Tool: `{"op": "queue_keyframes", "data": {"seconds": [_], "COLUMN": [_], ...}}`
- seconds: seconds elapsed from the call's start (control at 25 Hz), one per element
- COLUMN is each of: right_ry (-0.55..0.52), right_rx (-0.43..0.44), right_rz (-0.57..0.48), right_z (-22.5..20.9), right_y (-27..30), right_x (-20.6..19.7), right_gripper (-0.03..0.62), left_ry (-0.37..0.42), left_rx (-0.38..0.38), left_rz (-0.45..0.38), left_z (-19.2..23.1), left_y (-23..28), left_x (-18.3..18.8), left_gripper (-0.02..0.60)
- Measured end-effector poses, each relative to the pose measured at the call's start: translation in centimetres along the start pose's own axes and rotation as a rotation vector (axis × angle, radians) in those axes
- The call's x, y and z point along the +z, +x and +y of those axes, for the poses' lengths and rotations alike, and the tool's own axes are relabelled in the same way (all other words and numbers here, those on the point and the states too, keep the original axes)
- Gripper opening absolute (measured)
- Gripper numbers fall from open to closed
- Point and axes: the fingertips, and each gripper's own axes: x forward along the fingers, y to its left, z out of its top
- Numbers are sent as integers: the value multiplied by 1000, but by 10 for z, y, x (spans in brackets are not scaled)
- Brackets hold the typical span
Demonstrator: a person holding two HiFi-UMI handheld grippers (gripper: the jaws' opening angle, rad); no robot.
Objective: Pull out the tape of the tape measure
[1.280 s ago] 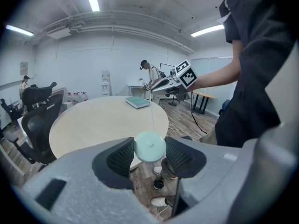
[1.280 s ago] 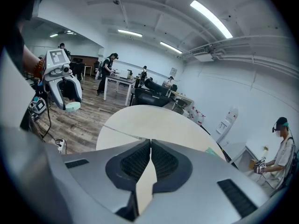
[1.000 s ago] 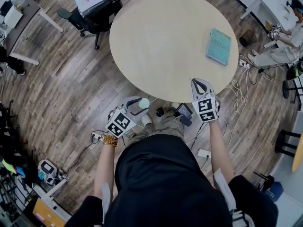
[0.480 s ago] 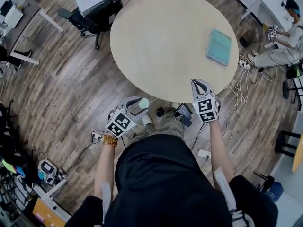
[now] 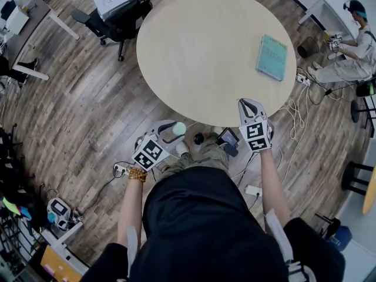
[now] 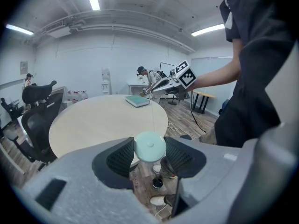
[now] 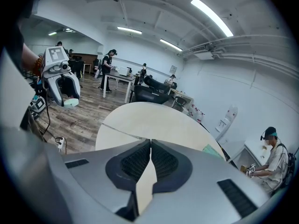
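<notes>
Head view: the person stands at the near edge of the round pale-wood table (image 5: 205, 51), holding both tools in front of the body over the floor rather than over the tabletop. The left gripper (image 5: 174, 130) is clamped narrow on the round, pale mint-green tape measure (image 5: 178, 128); the left gripper view shows the case seated between the two ribbed dark pads (image 6: 120, 158), with its flat circular face toward that camera. The right gripper (image 5: 248, 103) is closed, its pads meeting along one seam. The thin pale tape (image 7: 121, 131) runs into that seam, so the tape end is judged to be pinched there. The tape leaves the top of the case as a fine taut line (image 6: 152, 112) and spans the open gap to the right gripper, well apart from the case. Progress: the pull-out is judged substantially done, with a clear length of tape drawn free of the case; what remains is further extension, if required, by widening the gap between the tools. Orientation: the tape's long axis lies across the person's front, from the left tool to the right one, roughly parallel to the table's near edge. The free end points toward the person's right. A teal rectangular book (image 5: 271, 57) lies on the table, clear of the work.
</notes>
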Motion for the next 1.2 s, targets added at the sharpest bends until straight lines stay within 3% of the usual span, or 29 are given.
{"op": "queue_keyframes", "data": {"seconds": [1.2], "right_ry": [-25], "right_rx": [5], "right_rz": [7], "right_z": [-6], "right_y": [2], "right_x": [-3], "right_gripper": [9], "left_ry": [-9], "left_rx": [-8], "left_rz": [5], "left_z": [0], "left_y": [7], "left_x": [-1], "left_gripper": [224]}}
